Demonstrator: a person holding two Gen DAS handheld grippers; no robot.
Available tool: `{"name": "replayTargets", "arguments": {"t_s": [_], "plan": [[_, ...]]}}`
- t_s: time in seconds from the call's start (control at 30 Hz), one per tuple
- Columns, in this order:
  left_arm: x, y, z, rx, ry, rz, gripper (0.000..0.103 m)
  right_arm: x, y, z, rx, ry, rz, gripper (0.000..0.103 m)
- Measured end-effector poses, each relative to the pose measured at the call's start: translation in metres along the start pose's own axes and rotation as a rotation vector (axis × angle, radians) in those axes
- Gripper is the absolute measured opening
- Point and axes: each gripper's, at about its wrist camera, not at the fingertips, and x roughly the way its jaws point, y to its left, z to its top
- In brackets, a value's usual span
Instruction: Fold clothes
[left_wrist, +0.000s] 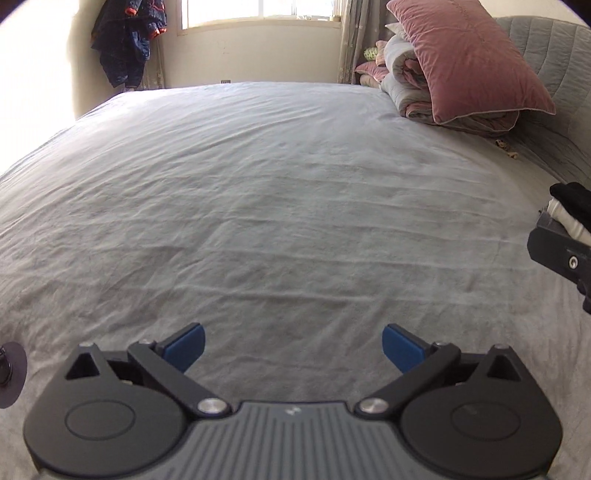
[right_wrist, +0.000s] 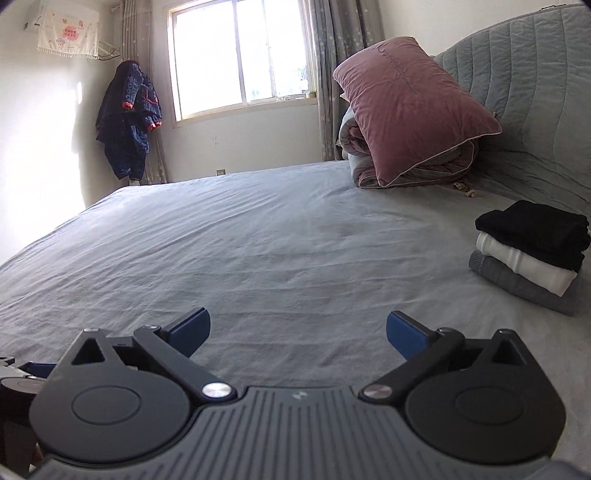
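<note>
Lying stacked on bed (right_wrist: 258, 240): three folded garments (right_wrist: 532, 254), long axis running toward headboard. Gaping wide, empty: left tool (left_wrist: 293, 347), right tool (right_wrist: 297, 332).

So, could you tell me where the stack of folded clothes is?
In the right wrist view, the stack of folded clothes sits on the bed at right, below the pink pillow.

- The bed (left_wrist: 280, 192) is viewed low and near from both wrists, toward the window (right_wrist: 240, 59).
- The pink pillow (right_wrist: 413, 110) is shared, upper right of both frames.
</note>
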Motion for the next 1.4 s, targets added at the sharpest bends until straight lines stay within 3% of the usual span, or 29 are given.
{"name": "replayTargets", "arguments": {"t_s": [0.2,0.77,1.4], "plan": [[-0.01,0.0,0.004,-0.003,-0.066,0.018,0.102,0.004,0.009,-0.005,-0.018,-0.005,-0.01,0.103],[0.007,-0.005,0.0,-0.041,-0.052,0.078,0.102,0.03,0.011,-0.024,-0.064,0.156,-0.101,0.103],[0.017,-0.015,-0.012,-0.002,-0.015,0.089,0.102,0.033,0.005,-0.027,-0.042,0.209,-0.114,0.103]]}}
